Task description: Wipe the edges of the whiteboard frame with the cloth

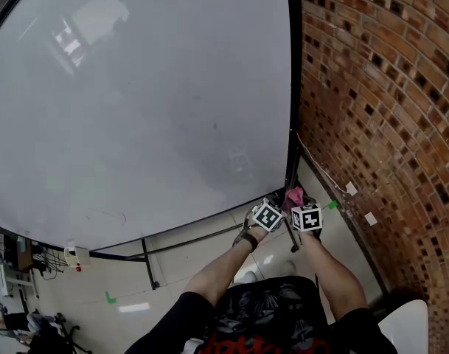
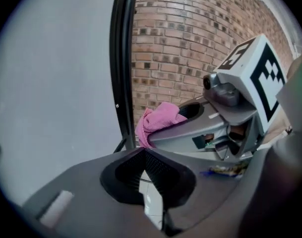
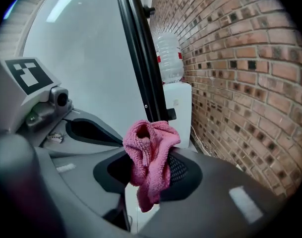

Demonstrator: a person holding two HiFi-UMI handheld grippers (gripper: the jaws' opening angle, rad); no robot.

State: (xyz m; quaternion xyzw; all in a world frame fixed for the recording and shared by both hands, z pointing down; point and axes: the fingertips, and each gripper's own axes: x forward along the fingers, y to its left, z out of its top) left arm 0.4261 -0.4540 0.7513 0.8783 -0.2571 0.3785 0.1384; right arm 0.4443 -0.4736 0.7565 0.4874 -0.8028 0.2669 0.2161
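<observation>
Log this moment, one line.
left hand-held gripper: shut, empty | right hand-held gripper: shut on pink cloth | position: by whiteboard frame lower right corner

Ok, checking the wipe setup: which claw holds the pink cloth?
The right claw, shut on the pink terry cloth; the left claw is shut on nothing.

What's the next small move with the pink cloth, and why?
Probably ease the right gripper forward until the pink cloth presses the black frame edge; the cloth sits clamped in its jaws just before that edge, contact unclear.
</observation>
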